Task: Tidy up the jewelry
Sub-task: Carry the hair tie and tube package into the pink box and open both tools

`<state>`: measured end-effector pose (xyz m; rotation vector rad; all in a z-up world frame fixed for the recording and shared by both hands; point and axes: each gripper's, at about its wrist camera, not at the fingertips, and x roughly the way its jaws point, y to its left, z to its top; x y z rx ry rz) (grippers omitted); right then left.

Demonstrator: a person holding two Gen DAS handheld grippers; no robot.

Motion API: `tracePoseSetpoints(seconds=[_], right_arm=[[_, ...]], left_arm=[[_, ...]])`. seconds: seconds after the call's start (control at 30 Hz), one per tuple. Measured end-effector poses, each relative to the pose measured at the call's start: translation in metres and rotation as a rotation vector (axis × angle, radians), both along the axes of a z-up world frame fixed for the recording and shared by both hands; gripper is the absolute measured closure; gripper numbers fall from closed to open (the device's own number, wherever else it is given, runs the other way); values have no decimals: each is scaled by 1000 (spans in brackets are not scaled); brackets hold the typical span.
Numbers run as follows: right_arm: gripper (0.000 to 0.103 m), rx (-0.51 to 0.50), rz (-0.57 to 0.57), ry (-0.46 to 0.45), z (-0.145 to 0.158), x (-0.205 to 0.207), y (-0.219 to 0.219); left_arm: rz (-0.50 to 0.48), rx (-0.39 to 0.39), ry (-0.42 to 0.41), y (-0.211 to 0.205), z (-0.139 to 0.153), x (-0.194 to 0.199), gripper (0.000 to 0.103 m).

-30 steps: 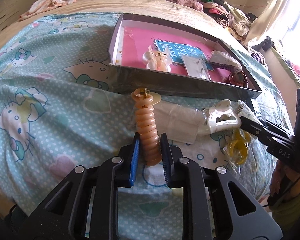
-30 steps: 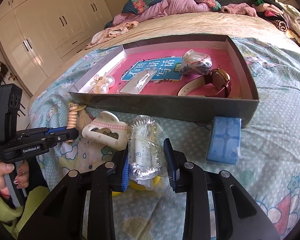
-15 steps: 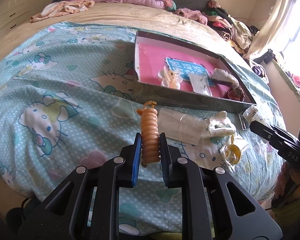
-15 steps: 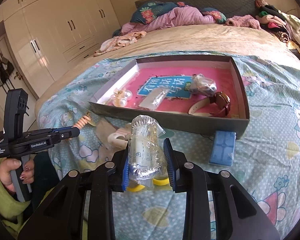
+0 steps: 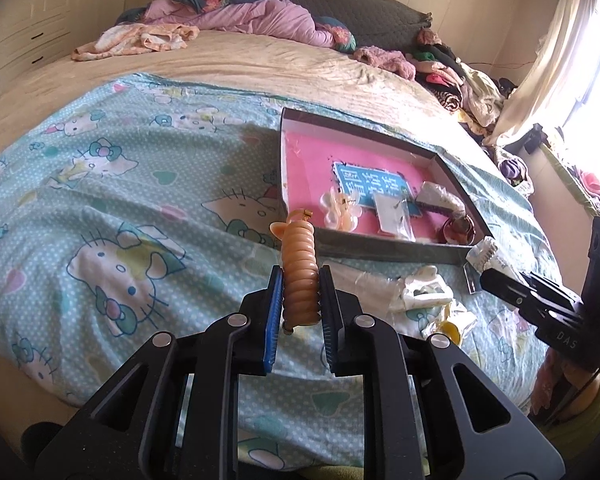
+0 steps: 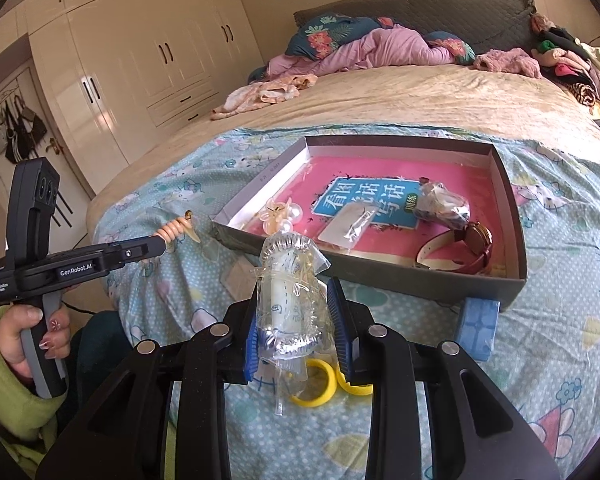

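Note:
My left gripper (image 5: pixel 299 280) is shut on an orange spiral hair tie (image 5: pixel 299 276) and holds it up above the bedspread, left of the box's near corner; it also shows in the right wrist view (image 6: pixel 174 232). My right gripper (image 6: pixel 292 312) is shut on a clear plastic bag with a white item inside (image 6: pixel 288 284), lifted above the bed. The open grey box with a pink floor (image 6: pixel 504 208) lies ahead and holds a pearl clip (image 6: pixel 282 214), a small bag (image 6: pixel 350 226), a wrapped piece (image 6: pixel 440 202) and a red watch (image 6: pixel 476 242).
A white hair claw (image 5: pixel 422 294), a flat clear bag (image 5: pixel 364 280) and yellow rings (image 6: pixel 318 384) lie on the Hello Kitty bedspread in front of the box. A blue block (image 6: pixel 476 328) sits by the box's near right corner. Clothes are piled at the bed's far end (image 6: pixel 384 50).
Both grippers have risen and drawn back from the bedspread with their items. The hair tie and the plastic bag are now lifted off the bed.

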<state>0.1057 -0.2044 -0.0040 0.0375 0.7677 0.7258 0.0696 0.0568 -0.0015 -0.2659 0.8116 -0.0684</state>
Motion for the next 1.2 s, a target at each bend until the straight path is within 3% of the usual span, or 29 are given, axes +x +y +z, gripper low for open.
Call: tracePoseSetpoints(seconds=[0.53, 1.2], right_arm=[[75, 15, -12, -47, 10, 24, 1], [75, 15, -89, -94, 23, 64, -12]], left_arm=[[-36, -4, -38, -13, 20, 36, 92], [-58, 72, -56, -23, 30, 85, 92]])
